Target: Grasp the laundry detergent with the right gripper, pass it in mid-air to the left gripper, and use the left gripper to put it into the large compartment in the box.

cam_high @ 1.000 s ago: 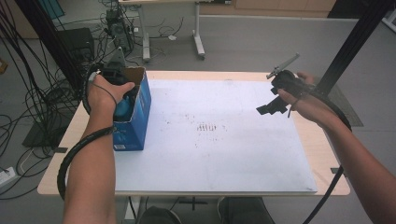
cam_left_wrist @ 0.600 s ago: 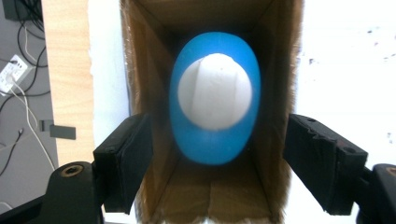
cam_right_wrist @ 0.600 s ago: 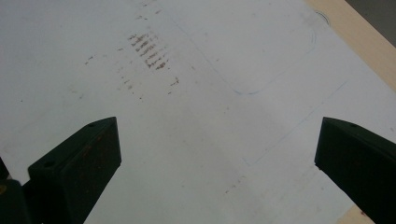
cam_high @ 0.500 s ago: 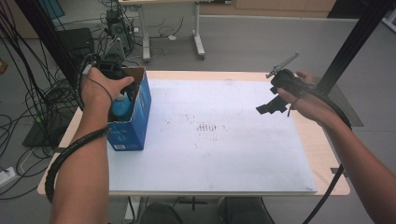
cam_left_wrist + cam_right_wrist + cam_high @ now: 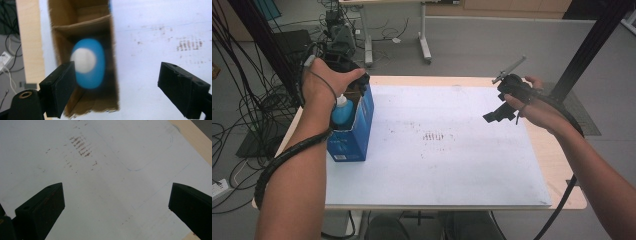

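While both tongs (image 5: 117, 92) (image 5: 115, 212) gape apart, a blue bottle (image 5: 88, 63) stands in the open box (image 5: 362, 117).

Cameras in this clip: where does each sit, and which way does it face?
High view: above the person's side, facing forward and down on the table; both forearms, left gripper, right gripper.
Left gripper view: looks down between open jaws into the blue box holding a blue bottle.
Right gripper view: looks down between open jaws at the stained white sheet.
Shared: the sheet's brown stains.

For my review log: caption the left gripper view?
Open left gripper above a blue bottle standing in an open box.
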`<state>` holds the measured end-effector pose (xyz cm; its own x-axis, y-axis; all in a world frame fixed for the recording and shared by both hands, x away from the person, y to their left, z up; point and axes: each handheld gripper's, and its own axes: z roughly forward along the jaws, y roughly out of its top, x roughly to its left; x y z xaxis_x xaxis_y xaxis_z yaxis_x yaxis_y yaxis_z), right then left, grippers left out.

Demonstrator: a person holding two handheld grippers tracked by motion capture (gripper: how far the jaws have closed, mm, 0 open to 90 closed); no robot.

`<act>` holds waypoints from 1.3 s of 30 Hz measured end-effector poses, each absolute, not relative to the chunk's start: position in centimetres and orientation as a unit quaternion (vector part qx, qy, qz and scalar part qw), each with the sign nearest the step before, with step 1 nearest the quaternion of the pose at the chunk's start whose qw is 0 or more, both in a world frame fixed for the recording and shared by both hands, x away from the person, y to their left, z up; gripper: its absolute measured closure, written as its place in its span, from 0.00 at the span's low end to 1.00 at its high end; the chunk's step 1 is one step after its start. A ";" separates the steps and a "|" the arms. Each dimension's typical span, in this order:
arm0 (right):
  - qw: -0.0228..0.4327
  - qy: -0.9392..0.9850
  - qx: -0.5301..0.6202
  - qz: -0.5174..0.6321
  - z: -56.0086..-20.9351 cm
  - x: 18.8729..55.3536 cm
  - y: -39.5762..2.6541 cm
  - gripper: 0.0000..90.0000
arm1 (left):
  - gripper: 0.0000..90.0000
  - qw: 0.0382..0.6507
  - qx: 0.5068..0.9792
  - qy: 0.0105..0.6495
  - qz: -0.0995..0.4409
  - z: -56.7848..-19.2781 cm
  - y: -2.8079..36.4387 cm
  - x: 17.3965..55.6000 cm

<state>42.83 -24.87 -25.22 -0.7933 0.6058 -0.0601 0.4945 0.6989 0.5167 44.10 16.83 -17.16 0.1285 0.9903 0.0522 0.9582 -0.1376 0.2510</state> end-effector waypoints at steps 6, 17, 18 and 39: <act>0.115 0.916 0.300 0.242 -24.9 43.2 -25.0 0.00 | 0.12 0.094 0.766 0.628 0.099 -17.2 14.4 44.9; 0.109 0.914 0.306 0.243 -25.6 44.1 -25.7 0.00 | 0.12 0.093 0.797 0.589 0.093 -18.2 9.9 46.0; 0.110 0.914 0.306 0.241 -25.7 44.1 -25.7 0.00 | 0.12 0.095 0.799 0.587 0.092 -18.2 9.7 46.1; 0.106 0.914 0.314 0.234 -26.3 44.8 -25.6 0.00 | 0.12 0.102 0.816 0.565 0.075 -20.0 7.4 46.8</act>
<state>44.79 -25.64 -26.28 -0.7810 0.6227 -0.0466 0.5238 0.6939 0.4940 46.85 7.39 -19.98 0.3510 0.9364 0.0075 0.9056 -0.3414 0.2516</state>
